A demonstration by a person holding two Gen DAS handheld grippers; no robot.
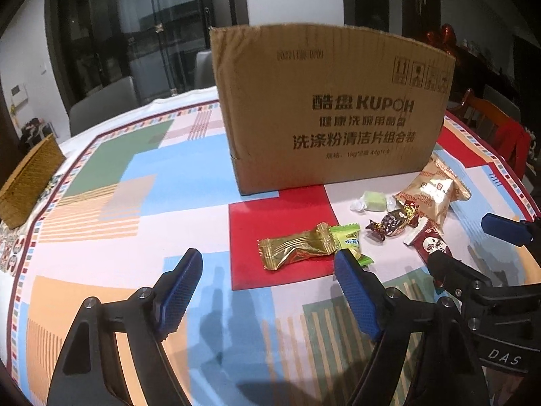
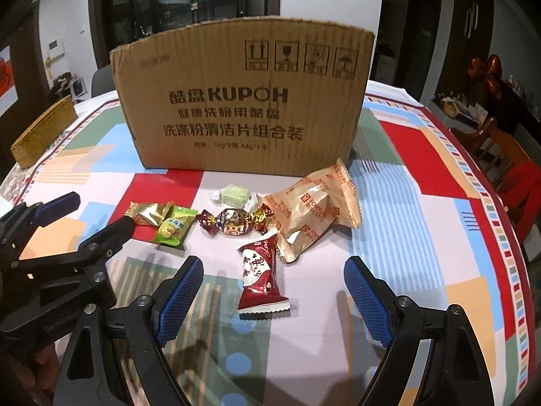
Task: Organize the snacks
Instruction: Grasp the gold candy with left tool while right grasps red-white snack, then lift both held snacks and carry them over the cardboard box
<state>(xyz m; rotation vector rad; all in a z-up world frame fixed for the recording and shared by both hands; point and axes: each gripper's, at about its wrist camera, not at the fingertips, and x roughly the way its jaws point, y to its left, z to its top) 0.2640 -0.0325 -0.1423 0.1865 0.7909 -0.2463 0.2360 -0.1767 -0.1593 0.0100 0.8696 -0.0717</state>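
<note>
Red snack packet [image 1: 428,244] behind right hand-held gripper [image 1: 473,242]

We are noting a tablecloth [image 2: 422,169] covering the table, patterned in red, blue, green, orange and pale pink blocks with a striped coloured border. A woven straw-coloured box [image 1: 28,182] is sitting at the far left edge of the table, well apart from everything else. Beyond the table, grey chairs [image 1: 101,101] are standing before dark glass doors [image 1: 135,27]. On the right, a wooden chair [image 2: 503,155] is carrying something red draped over it, and red-brown balloons [image 2: 487,71] are showing above a cluttered sideboard in the dim background. A white wall panel [image 2: 55,47] is hanging at left.
</note>
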